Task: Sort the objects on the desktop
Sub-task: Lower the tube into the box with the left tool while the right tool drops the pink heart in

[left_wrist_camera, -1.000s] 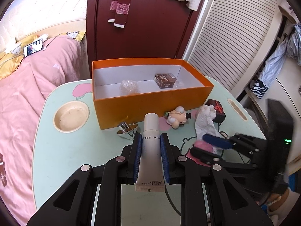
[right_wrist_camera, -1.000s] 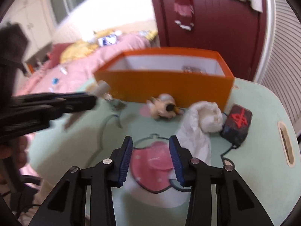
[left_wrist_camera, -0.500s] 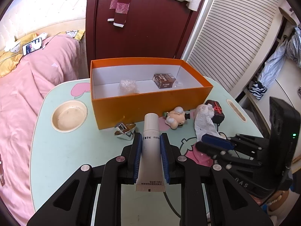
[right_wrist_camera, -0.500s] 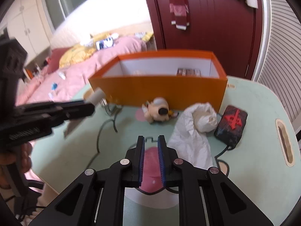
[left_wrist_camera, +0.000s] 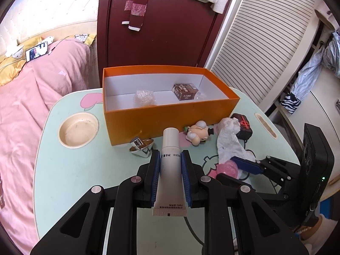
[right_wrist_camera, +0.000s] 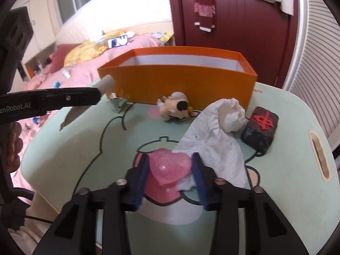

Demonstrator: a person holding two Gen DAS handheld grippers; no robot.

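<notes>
The left gripper [left_wrist_camera: 170,176] is clamping a white plastic tube with a round white cap [left_wrist_camera: 170,161] between its blue pads, the cap pointing forward. Just ahead and slightly left of it, a shiny silver cone-shaped object [left_wrist_camera: 141,146] is lying on the pale green cartoon-printed table [left_wrist_camera: 70,170]. The right gripper [right_wrist_camera: 170,170] is standing with its jaws apart around a translucent pink heart-shaped object [right_wrist_camera: 169,166], the pads close beside it; contact is unclear. To its right, a crumpled white tissue [right_wrist_camera: 214,133] is lying against a black block with a red symbol [right_wrist_camera: 260,127]. Ahead, a small beige toy figure [right_wrist_camera: 175,109] is resting before the open orange cardboard box [right_wrist_camera: 182,87].
</notes>
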